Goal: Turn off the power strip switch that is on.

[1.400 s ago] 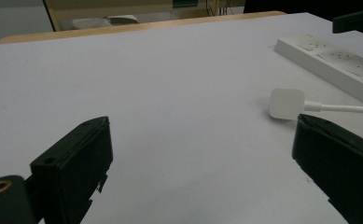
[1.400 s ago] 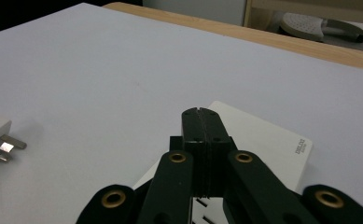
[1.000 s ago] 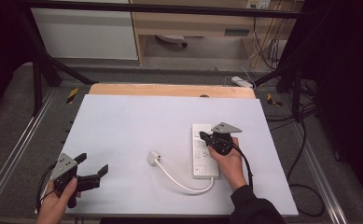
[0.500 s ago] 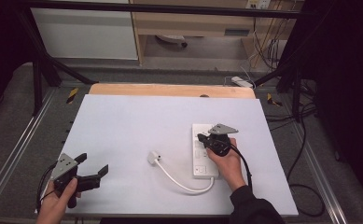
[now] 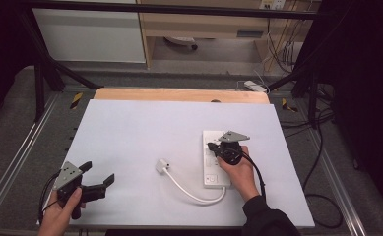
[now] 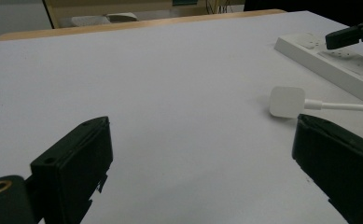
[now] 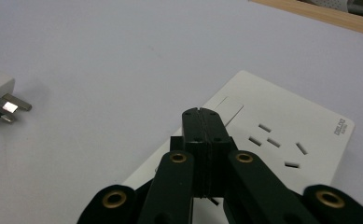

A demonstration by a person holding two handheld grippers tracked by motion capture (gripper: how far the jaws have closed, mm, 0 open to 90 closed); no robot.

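Bench [image 5: 144, 132] lying under a white sheet, a strip of bare wood showing along its far edge. Resting directly on it toward the right edge: a white power strip [image 5: 209, 167]. White cable [image 5: 194, 192] curving from the strip's near end, ending at a white plug [image 5: 162, 165] lying near the middle.

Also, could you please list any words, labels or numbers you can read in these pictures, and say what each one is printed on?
Small grey print at the corner of the white power strip, right gripper view: too small and tilted to read.
Power strip, high view: no readable marking.
White plug and its cable: no text.
Table: no text.
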